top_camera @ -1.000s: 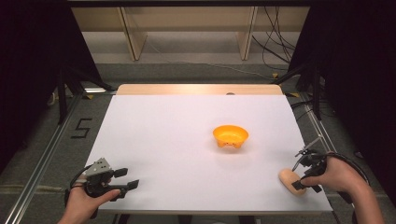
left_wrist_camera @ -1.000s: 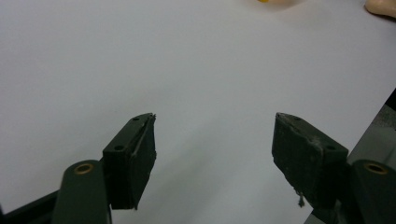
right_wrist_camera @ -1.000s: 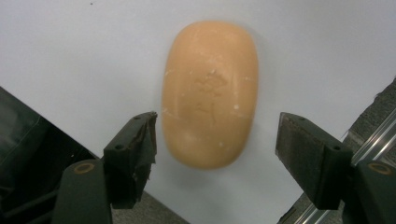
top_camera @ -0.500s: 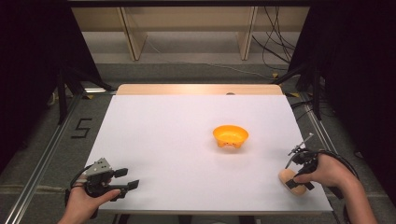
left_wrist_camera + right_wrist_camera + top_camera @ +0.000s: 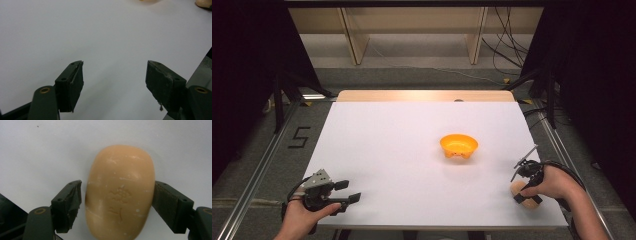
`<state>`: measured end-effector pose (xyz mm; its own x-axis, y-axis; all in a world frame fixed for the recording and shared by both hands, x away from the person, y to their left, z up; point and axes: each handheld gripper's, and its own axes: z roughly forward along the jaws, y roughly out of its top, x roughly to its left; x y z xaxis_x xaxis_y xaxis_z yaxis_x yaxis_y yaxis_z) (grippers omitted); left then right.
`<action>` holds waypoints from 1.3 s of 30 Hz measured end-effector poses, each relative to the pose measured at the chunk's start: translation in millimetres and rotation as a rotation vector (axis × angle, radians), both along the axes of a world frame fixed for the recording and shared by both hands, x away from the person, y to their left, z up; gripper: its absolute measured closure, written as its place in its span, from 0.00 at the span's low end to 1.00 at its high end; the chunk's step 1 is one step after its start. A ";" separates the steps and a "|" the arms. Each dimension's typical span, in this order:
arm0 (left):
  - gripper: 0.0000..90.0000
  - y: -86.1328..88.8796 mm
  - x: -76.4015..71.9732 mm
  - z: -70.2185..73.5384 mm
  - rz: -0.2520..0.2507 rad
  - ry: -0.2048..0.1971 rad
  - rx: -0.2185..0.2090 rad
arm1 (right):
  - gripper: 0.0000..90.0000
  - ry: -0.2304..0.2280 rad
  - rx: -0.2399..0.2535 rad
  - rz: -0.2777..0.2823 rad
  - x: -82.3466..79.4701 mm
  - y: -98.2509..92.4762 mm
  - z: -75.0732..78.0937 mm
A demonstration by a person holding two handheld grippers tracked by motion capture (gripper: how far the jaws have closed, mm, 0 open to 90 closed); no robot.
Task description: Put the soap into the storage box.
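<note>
The left hand (image 5: 301, 216) holds the left gripper (image 5: 346, 191) at the worktop's (image 5: 402, 150) near left corner, fingers (image 5: 71, 85) spread wide with nothing between them. The right hand (image 5: 554, 182) holds the right gripper (image 5: 525, 196) at the near right corner, pointing down, fingers (image 5: 67, 205) parted, flanking a soap (image 5: 120, 192).

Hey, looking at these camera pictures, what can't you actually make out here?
- Soap bar: its near end is cut off by the bottom edge of the right gripper view; the stamped mark is too faint to read. In the high view the right hand hides most of it.
- Right gripper: whether both pads touch the bar; a thin gap shows at the left pad.
- Orange bowl: its contents, too small in the high view.
- Left gripper: nothing between its open jaws.
</note>
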<state>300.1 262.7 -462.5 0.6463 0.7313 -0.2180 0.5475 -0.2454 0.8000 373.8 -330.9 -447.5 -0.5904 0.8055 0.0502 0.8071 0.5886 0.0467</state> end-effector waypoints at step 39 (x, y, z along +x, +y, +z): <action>0.34 0.2 -0.2 0.2 -0.001 0.000 0.005 | 0.37 -0.049 0.008 0.179 -5.1 -7.3 -1.5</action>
